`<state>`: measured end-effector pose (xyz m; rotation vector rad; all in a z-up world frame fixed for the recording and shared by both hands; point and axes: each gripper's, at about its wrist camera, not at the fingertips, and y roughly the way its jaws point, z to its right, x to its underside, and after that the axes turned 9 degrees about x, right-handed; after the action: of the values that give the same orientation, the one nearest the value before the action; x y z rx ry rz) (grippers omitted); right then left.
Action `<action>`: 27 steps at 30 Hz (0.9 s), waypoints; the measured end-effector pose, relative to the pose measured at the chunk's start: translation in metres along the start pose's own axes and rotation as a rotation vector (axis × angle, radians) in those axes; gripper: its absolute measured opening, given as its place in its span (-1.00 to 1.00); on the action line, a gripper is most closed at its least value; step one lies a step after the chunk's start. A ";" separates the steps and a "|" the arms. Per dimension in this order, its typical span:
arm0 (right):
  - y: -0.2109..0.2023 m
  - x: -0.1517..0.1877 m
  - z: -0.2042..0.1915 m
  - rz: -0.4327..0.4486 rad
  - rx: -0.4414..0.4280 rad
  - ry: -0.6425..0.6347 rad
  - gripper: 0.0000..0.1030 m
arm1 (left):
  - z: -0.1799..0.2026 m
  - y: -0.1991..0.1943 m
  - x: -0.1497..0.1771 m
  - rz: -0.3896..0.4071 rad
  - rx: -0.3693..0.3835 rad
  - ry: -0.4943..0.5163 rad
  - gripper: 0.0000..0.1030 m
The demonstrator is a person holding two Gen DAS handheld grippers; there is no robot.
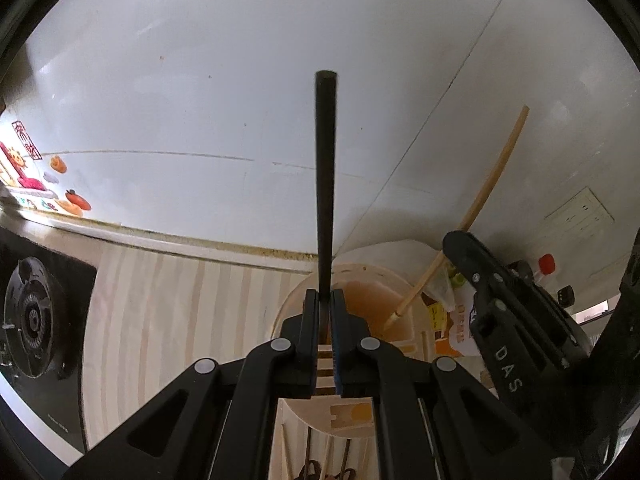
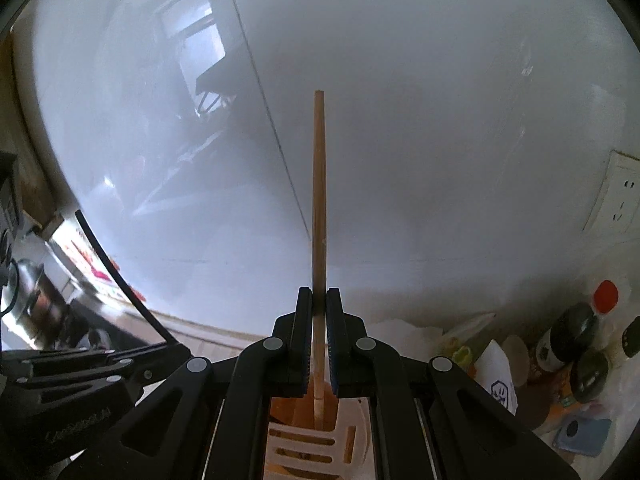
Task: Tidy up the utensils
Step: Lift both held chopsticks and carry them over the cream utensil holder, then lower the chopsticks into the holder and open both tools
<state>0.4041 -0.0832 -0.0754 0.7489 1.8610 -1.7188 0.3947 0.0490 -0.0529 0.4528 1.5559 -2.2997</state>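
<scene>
My left gripper (image 1: 325, 296) is shut on a black chopstick (image 1: 325, 168) that stands upright over a cream plastic utensil holder (image 1: 416, 320) with a slotted front. My right gripper (image 2: 319, 296) is shut on a light wooden chopstick (image 2: 319, 184), also upright, its lower end just inside the same holder (image 2: 360, 432). In the left wrist view the right gripper (image 1: 512, 312) holds the wooden chopstick (image 1: 480, 200) slanting into the holder. In the right wrist view the left gripper body (image 2: 80, 380) and the black chopstick (image 2: 116, 272) show at the lower left.
A gas stove burner (image 1: 32, 316) sits at the left beside a striped countertop (image 1: 168, 320). Several loose utensils (image 1: 320, 464) lie below the holder. Bottles and jars (image 2: 576, 340) and packets (image 1: 452, 328) crowd the right. A white tiled wall (image 1: 280, 80) stands close behind, with a socket (image 2: 620, 200).
</scene>
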 end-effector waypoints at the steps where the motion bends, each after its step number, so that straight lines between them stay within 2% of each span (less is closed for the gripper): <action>1: 0.002 0.001 0.004 -0.015 -0.008 -0.001 -0.86 | 0.001 -0.001 0.001 -0.003 0.010 -0.006 -0.94; 5: 0.013 0.010 -0.003 -0.084 -0.039 -0.027 -0.86 | 0.007 -0.009 0.006 -0.024 0.043 -0.023 -0.90; 8: 0.016 0.014 0.001 -0.137 -0.066 -0.028 -0.84 | 0.013 -0.022 0.008 -0.004 0.036 -0.009 -0.81; 9: 0.017 0.017 0.002 -0.162 -0.078 -0.026 -0.75 | 0.013 -0.026 0.009 0.006 0.028 -0.005 -0.68; 10: 0.015 0.018 0.005 -0.168 -0.085 -0.020 -0.66 | 0.015 -0.033 0.011 0.023 0.012 0.003 -0.34; 11: 0.011 0.018 0.006 -0.168 -0.090 -0.016 -0.45 | 0.014 -0.039 0.011 0.038 -0.003 0.009 -0.11; 12: 0.008 0.020 0.008 -0.164 -0.090 -0.008 -0.36 | 0.014 -0.045 0.013 0.063 -0.020 0.016 0.26; 13: 0.002 0.022 0.013 -0.155 -0.089 0.009 -0.36 | 0.016 -0.054 0.016 0.094 -0.041 0.023 0.41; 15: -0.009 0.025 0.021 -0.141 -0.082 0.030 -0.34 | 0.012 -0.067 0.022 0.146 -0.079 0.029 0.47; 16: -0.016 0.028 0.027 -0.132 -0.072 0.043 -0.34 | 0.009 -0.072 0.027 0.167 -0.093 0.025 0.69; 18: -0.028 0.032 0.039 -0.118 -0.059 0.065 -0.22 | 0.005 -0.078 0.034 0.194 -0.106 0.013 1.00; 20: -0.040 0.037 0.044 -0.106 -0.031 0.078 -0.12 | -0.001 -0.082 0.044 0.224 -0.124 0.007 1.00; 25: -0.063 0.054 0.056 -0.087 0.025 0.094 0.18 | -0.004 -0.078 0.073 0.227 -0.163 0.013 1.00; 27: -0.070 0.060 0.068 -0.084 0.032 0.110 0.40 | -0.007 -0.075 0.084 0.216 -0.182 0.010 1.00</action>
<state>0.3119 -0.1509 -0.0715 0.8037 1.9681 -1.7961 0.2872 0.0742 -0.0298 0.5555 1.6175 -1.9785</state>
